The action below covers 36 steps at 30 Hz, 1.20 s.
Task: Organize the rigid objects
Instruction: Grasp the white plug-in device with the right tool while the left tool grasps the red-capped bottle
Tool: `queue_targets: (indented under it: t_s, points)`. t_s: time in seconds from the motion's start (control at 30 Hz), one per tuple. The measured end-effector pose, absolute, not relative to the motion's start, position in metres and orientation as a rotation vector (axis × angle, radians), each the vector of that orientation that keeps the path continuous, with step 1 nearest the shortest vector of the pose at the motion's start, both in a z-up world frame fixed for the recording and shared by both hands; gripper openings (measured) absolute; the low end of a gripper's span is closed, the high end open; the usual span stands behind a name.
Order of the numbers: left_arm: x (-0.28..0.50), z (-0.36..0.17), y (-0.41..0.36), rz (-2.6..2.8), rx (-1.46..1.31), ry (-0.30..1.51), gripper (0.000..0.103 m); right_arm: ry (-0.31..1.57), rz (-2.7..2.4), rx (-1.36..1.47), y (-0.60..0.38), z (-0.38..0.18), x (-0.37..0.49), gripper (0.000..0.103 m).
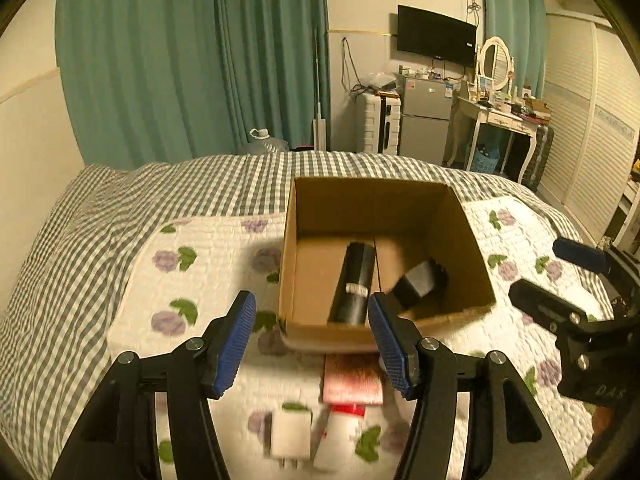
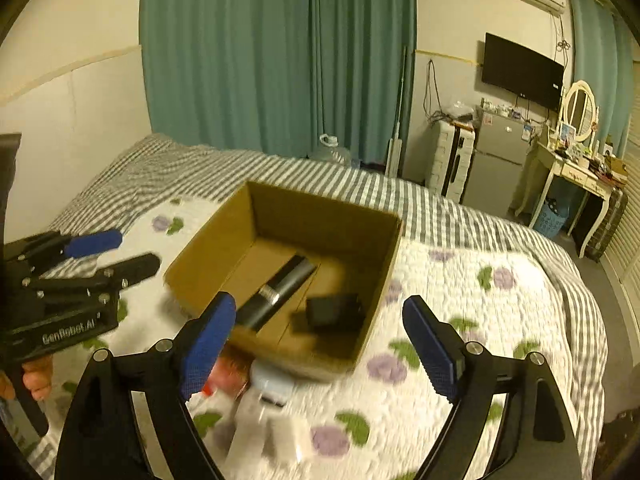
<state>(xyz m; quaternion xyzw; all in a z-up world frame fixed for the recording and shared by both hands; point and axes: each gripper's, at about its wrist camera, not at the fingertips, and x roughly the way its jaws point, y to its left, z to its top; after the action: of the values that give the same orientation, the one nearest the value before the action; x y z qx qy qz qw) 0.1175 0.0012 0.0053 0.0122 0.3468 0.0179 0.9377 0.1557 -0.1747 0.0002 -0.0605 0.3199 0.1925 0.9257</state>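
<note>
An open cardboard box (image 1: 460, 224) (image 2: 224, 240) sits on the flowered quilt. Inside lie a black cylinder (image 1: 354, 284) (image 2: 276, 292) and a small black-and-grey object (image 1: 416, 284) (image 2: 334, 312). My left gripper (image 1: 312, 344) is open and empty, just in front of the box's near wall. My right gripper (image 2: 316, 340) is open and empty, above the box's near corner; it shows at the right in the left wrist view (image 1: 560, 276). A red-and-white packet (image 1: 352, 380), a white charger (image 1: 290, 436) and a white tube (image 1: 336, 436) lie on the quilt in front of the box.
The quilt (image 1: 208, 264) lies over a grey checked bedspread (image 1: 80, 240). Teal curtains (image 1: 192, 60) hang behind the bed. A fridge (image 1: 426, 120), a suitcase (image 1: 378, 122) and a dressing table (image 1: 504, 120) stand at the far right.
</note>
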Motion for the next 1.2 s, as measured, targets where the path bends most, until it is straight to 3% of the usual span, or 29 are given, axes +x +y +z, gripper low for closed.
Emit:
queue_targets:
  t_s: [0.2, 0.47, 0.8, 0.9, 1.1, 1.2]
  points:
    - [0.086, -0.005, 0.005, 0.035, 0.019, 0.733, 0.062, 0.711, 0.376, -0.121, -0.176, -0.013, 0.119, 0.086]
    - [0.05, -0.057, 0.016, 0.073, 0.042, 0.802, 0.062, 0.816, 0.348, -0.098, -0.17, -0.055, 0.083, 0.086]
    - [0.05, -0.102, 0.028, 0.047, 0.002, 0.884, 0.062, 0.961, 0.362, -0.147, -0.141, -0.116, 0.088, 0.085]
    - [0.052, -0.11, 0.031, 0.048, -0.007, 0.904, 0.062, 0.994, 0.393, -0.158, -0.132, -0.131, 0.092, 0.07]
    - [0.055, -0.118, 0.034, 0.044, -0.019, 0.924, 0.062, 1.051, 0.423, -0.184, -0.116, -0.156, 0.107, 0.056]
    - [0.057, -0.122, 0.033, 0.039, -0.019, 0.937, 0.062, 1.055, 0.418, -0.195, -0.111, -0.163, 0.12, 0.055]
